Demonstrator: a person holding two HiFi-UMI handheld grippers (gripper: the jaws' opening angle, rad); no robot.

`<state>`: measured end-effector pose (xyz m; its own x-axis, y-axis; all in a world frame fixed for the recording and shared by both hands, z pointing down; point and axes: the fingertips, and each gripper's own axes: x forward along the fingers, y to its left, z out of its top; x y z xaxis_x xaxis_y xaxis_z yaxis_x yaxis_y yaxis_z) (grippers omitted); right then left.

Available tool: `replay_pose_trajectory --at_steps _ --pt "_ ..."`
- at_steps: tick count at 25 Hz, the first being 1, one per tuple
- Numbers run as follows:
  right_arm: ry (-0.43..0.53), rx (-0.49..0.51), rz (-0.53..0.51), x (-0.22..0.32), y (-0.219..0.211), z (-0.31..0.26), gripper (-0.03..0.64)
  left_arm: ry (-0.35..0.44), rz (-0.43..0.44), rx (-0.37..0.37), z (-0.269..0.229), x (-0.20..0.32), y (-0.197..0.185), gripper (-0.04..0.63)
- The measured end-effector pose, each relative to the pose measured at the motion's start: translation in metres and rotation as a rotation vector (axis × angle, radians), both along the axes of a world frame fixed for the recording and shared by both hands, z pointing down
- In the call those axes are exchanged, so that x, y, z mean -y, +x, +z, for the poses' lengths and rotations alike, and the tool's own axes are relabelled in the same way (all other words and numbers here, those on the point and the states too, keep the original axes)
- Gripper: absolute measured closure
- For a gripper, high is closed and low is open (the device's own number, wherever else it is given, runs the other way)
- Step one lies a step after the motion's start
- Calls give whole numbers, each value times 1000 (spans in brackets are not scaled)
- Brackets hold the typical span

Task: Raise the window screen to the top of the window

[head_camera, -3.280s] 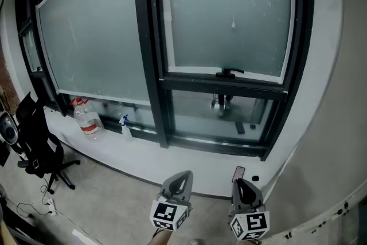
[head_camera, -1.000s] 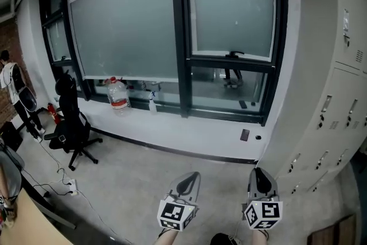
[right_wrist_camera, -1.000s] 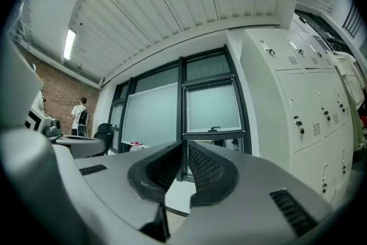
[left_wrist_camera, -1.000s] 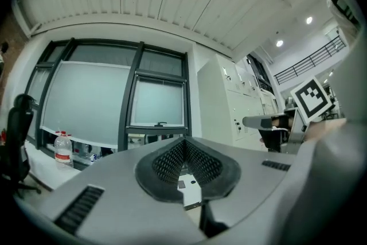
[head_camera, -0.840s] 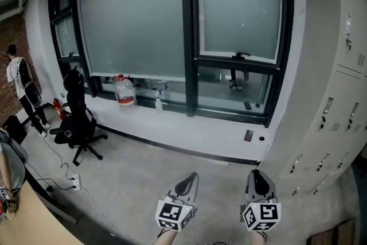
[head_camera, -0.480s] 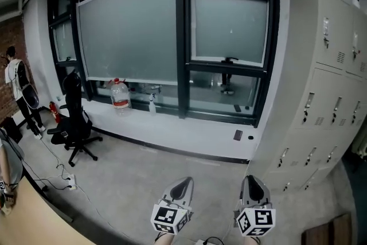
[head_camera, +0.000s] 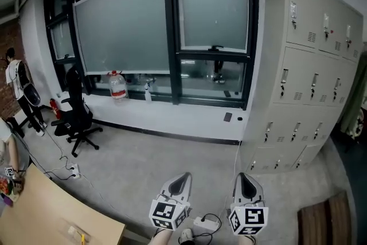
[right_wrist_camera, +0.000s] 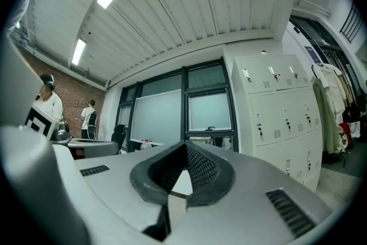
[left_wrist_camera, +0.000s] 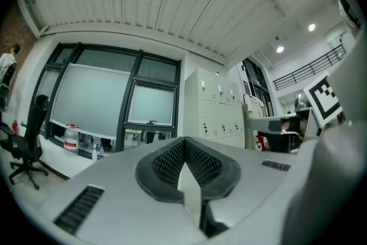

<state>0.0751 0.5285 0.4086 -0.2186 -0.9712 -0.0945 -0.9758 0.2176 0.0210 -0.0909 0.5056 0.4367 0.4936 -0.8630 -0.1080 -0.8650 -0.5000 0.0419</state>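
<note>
At the bottom edge of the head view, the left gripper (head_camera: 182, 177) has its ribbed pads pressed together with nothing between them. The left gripper view (left_wrist_camera: 184, 145) confirms this. Beside it, the right gripper (head_camera: 243, 176) has just been closing. Its jaws now meet, also empty, as the right gripper view (right_wrist_camera: 185, 150) shows. Both point level toward the far wall. The hands holding them are cut off by the frame, hidden behind the marker cubes.

On the grey floor between the grippers lies a white power strip (head_camera: 203, 222), partly cut off. Well beyond stands the narrow dark-framed window (head_camera: 213, 20), far from both grippers. Its window screen cannot be told apart from the frosted pane at this distance. A water bottle (head_camera: 117, 84) and a small spray bottle (head_camera: 148, 92) stand on the sill to the left. Grey lockers (head_camera: 309, 77) fill the right wall. An office chair (head_camera: 74, 117) and a person (head_camera: 20, 89) are at the left edge.
</note>
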Motion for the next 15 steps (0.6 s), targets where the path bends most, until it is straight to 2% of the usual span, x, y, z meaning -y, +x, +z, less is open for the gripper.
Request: replay_pose_trajectory --at_steps 4,7,15 --pt "28 -10 1 -27 2 -11 611 56 6 -4 -24 -23 6 592" --pt "29 -20 2 -38 1 -11 611 69 4 -17 -29 -34 4 592" --pt "-28 -39 -14 -46 -14 10 611 10 -42 -43 -5 -48 -22 592"
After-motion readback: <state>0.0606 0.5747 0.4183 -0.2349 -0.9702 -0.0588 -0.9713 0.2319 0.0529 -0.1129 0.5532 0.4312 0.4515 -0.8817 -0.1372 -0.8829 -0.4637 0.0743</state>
